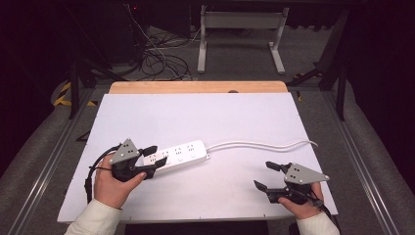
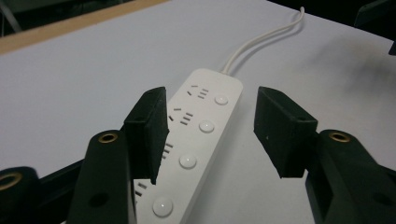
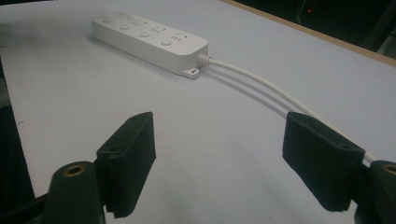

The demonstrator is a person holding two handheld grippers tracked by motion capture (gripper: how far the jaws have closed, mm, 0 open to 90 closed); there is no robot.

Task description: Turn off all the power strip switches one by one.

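Observation:
A white power strip [image 1: 182,153] with several sockets and round buttons lies on the white table top [image 1: 205,115], left of centre. Its white cable [image 1: 259,144] runs off to the right. My left gripper [image 1: 155,153] is at the strip's left end, open, one jaw on each side of it. In the left gripper view the strip [image 2: 201,126] runs between the jaws of that gripper [image 2: 210,100]; the left jaw overlaps its edge and the right jaw stands apart from it. My right gripper [image 1: 264,175] rests near the front right edge, open and empty. Beyond its jaws [image 3: 219,135] lie the strip [image 3: 149,39] and cable [image 3: 261,84].
A wooden strip [image 1: 195,87] borders the table's far edge. On the floor beyond it are a tangle of cables [image 1: 161,58] and a white desk frame [image 1: 242,29]. Metal rails run along both sides of the table.

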